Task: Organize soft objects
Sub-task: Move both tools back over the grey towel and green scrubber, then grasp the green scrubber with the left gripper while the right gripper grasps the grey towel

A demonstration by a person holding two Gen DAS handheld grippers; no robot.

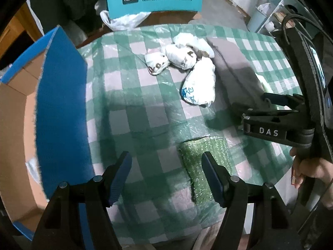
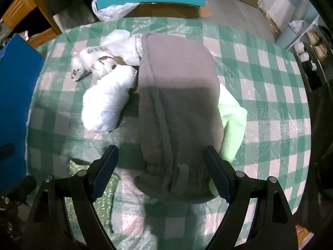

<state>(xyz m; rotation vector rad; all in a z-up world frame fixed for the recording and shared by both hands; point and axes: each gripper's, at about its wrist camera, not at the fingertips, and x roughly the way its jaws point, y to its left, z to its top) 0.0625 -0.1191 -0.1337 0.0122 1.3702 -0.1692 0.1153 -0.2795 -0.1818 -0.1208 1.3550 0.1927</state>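
you had right tool (image 2: 161,171) spread, straddling near end of grey cloth (image 2: 179,104) to pinch it | left tool (image 1: 166,179) spread, empty, just left of cloth, beside green sponge (image 1: 205,164) | blue box (image 1: 62,108) open, further left, likely drop spot

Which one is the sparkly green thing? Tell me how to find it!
Start at the table with the green-and-white checked cloth. Look at its near edge, far from the white bundles and the grey cloth. There, just ahead of the open left gripper, lies the sparkly green sponge, flat and rectangular. Nothing else on the table glitters; the other green thing, a pale cloth, is smooth and plain.
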